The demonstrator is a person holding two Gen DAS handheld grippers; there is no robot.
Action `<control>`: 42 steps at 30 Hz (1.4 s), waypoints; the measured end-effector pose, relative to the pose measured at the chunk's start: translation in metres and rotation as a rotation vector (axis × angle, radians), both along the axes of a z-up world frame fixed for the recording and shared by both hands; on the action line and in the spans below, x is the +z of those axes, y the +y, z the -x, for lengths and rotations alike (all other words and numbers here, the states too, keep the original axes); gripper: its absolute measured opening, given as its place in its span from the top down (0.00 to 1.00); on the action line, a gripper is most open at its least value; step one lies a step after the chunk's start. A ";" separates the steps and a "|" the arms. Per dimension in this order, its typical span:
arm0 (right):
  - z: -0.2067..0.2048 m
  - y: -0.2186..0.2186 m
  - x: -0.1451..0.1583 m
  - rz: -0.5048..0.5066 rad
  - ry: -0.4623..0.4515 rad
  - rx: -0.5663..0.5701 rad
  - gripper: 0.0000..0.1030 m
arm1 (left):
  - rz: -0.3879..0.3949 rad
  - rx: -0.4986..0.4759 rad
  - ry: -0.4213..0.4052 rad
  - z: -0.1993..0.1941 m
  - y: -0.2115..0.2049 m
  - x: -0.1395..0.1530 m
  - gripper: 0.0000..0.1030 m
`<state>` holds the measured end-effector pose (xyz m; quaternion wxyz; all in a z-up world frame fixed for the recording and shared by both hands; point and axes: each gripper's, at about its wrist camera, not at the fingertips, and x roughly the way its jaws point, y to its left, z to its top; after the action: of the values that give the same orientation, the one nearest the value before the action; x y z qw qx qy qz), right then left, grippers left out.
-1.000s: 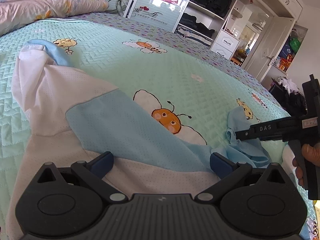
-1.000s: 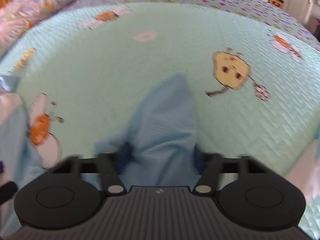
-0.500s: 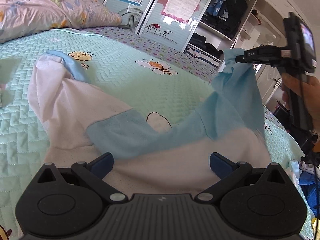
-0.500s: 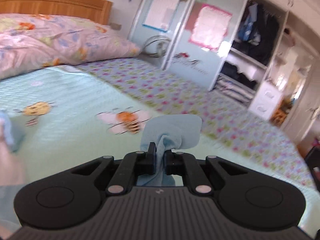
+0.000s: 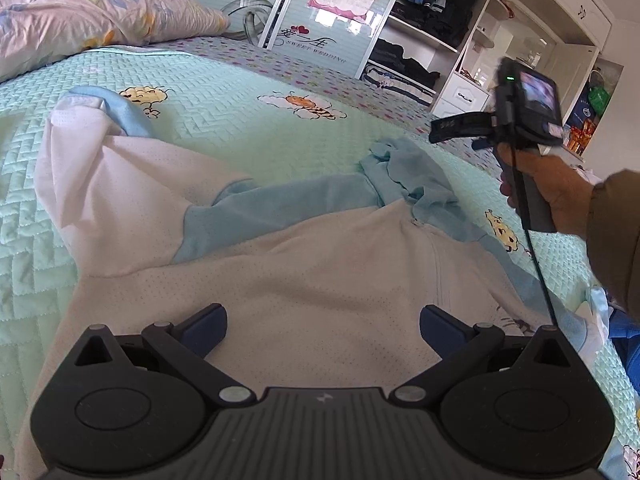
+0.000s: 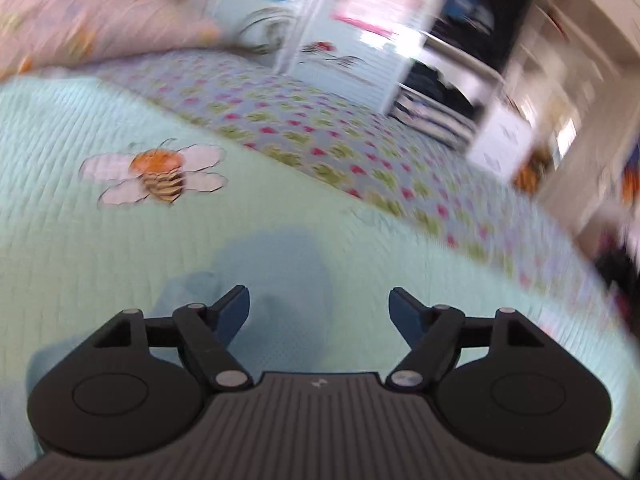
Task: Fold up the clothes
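Observation:
A white garment (image 5: 304,280) with light blue sleeves lies spread on the bed. Its right blue sleeve (image 5: 404,168) lies folded back across the white body, crumpled at the cuff. The left blue cuff (image 5: 120,108) sits at the far left. My left gripper (image 5: 322,320) hovers open over the white body, nothing between its fingers. My right gripper (image 5: 444,130), held by a hand (image 5: 556,192), floats above and right of the sleeve. In the blurred right wrist view that gripper (image 6: 320,304) is open above the blue sleeve (image 6: 280,264).
The mint quilted bedspread (image 5: 248,128) with bee prints covers the bed. A floral pillow (image 5: 80,20) lies at the far left. An open wardrobe (image 5: 432,20) and white drawers (image 5: 464,96) stand beyond the bed's far edge. Blue cloth (image 5: 624,344) shows at the right edge.
The right gripper carried the blue sleeve up and over, then opened and dropped it onto the white body. It now hovers above, still moving. The left gripper stayed open over the garment.

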<state>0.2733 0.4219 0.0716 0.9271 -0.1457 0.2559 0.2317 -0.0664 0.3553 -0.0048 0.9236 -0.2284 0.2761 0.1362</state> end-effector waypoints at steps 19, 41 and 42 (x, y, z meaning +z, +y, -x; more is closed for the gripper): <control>0.060 0.076 -0.051 0.289 -0.092 0.203 0.32 | 0.008 -0.017 0.021 0.001 -0.001 -0.002 0.01; -0.012 -0.094 -0.028 -0.035 0.083 -0.348 0.59 | -0.016 -0.021 0.030 -0.002 -0.003 -0.003 0.01; -0.012 -0.101 -0.026 -0.051 0.078 -0.412 0.56 | -0.017 -0.021 0.031 -0.003 -0.003 -0.003 0.01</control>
<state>0.2854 0.3210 0.0451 0.9477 -0.0579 0.3099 0.0491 -0.0639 0.3526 -0.0080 0.9225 -0.2153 0.2916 0.1325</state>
